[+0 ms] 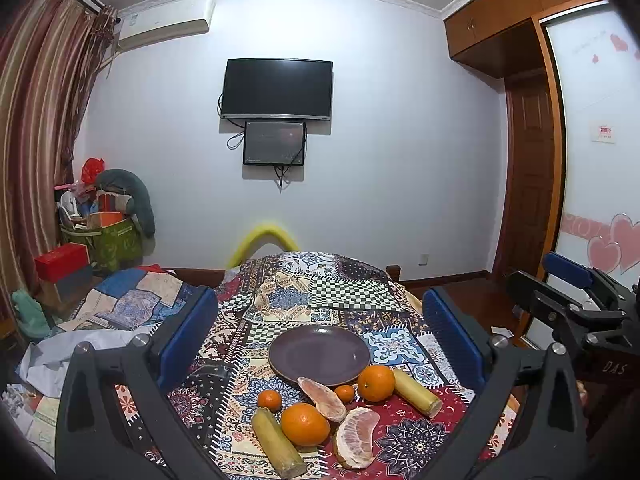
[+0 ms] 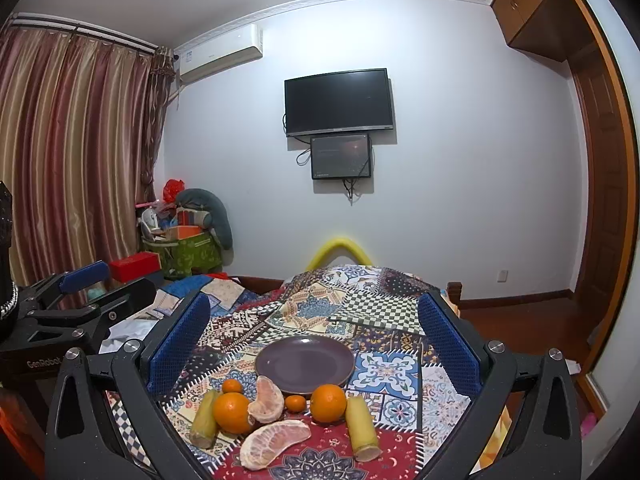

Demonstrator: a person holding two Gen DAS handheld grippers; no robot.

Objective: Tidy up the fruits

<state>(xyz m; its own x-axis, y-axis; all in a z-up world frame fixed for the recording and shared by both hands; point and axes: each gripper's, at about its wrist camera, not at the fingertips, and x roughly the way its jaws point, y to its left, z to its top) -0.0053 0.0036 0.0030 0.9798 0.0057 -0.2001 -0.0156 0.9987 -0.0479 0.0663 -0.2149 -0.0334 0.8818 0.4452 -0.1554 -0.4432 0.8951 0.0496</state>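
An empty purple plate [image 1: 319, 354] [image 2: 305, 364] rests on a patchwork cloth. In front of it lie two large oranges [image 1: 305, 424] [image 1: 376, 382], two small mandarins [image 1: 269, 399] [image 1: 345, 393], two peeled pomelo wedges [image 1: 355, 437] [image 1: 322, 398] and two yellow-green cane sticks [image 1: 277, 442] [image 1: 417, 392]. The right wrist view shows the same fruit, with an orange [image 2: 328, 403] and a pomelo wedge [image 2: 274, 443] nearest. My left gripper [image 1: 320, 340] and right gripper [image 2: 314, 344] both hang open above the fruit, holding nothing and touching nothing.
The patchwork cloth [image 1: 320, 300] covers a bed or table that ends at a wall bearing a television [image 1: 277, 89]. Boxes and bags [image 1: 100, 232] are piled at the left under a curtain. A wooden wardrobe and door [image 1: 528, 184] stand to the right.
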